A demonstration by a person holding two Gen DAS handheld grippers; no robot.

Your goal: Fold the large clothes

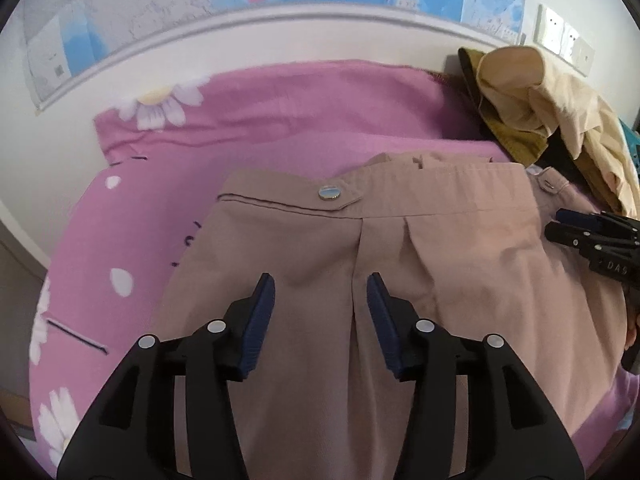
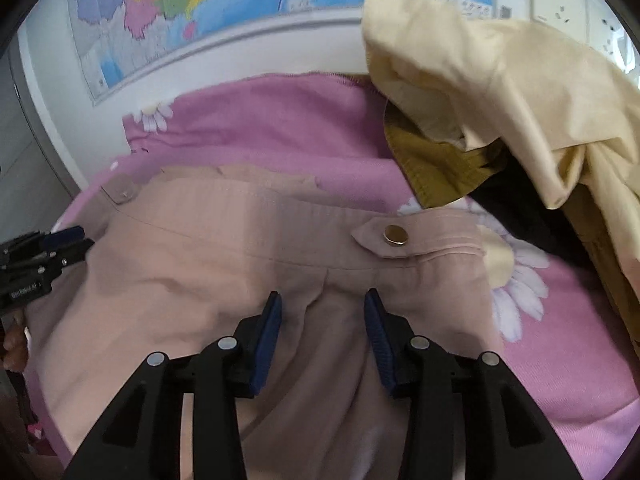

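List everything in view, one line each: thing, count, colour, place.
Trousers: one, dusty pink, flat on the bed, waistband toward the wall.
Waistband buttons: two, metallic, one per side tab.
Bedcover: one, pink with white daisies, under the trousers.
Clothes pile: one, cream, olive and dark, right of the trousers.
Wall map: one, multicoloured, behind the bed.
Wall sockets: several, white, upper right.
Left gripper: black, blue fingers, open over the trousers.
Right gripper: same, open.

Right gripper (image 2: 322, 300) is hovering with jaws apart over dusty-pink pleated trousers (image 2: 224, 264), gold snap button (image 2: 395, 235) sitting at 1 o'clock, cream jacket heap (image 2: 500, 92) further out.
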